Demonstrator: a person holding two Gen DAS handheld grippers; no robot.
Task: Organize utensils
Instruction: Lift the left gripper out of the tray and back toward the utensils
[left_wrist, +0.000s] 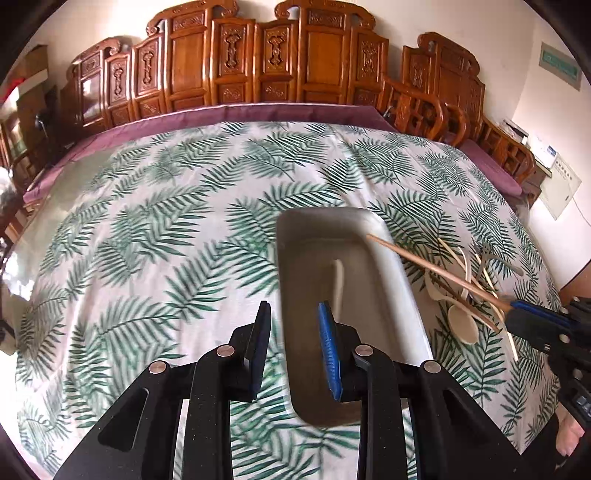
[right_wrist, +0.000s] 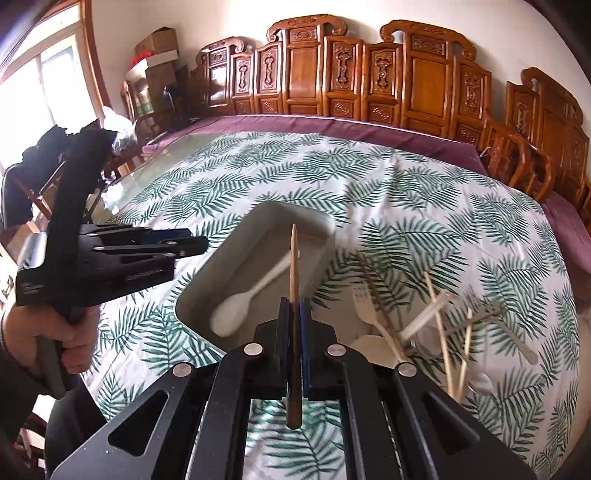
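A grey rectangular tray (left_wrist: 402, 295) (right_wrist: 207, 280) lies on the leaf-print tablecloth. A white plastic spoon (right_wrist: 255, 291) lies inside it, also seen in the left wrist view (left_wrist: 338, 280). My right gripper (right_wrist: 294, 306) (left_wrist: 517, 308) is shut on a brown wooden chopstick (right_wrist: 293, 266) (left_wrist: 424, 264), whose tip points over the tray. My left gripper (left_wrist: 293, 314) (right_wrist: 192, 240) is open and empty, hovering over the tray's near left edge. A pile of utensils (right_wrist: 424, 325) (left_wrist: 465, 291) with forks, spoons and chopsticks lies right of the tray.
The table's cloth (left_wrist: 166, 221) stretches wide to the left and back. Carved wooden chairs (left_wrist: 295, 62) line the far edge, with more chairs (right_wrist: 517, 158) at the right. Boxes (right_wrist: 155, 59) stand at the back left by a window.
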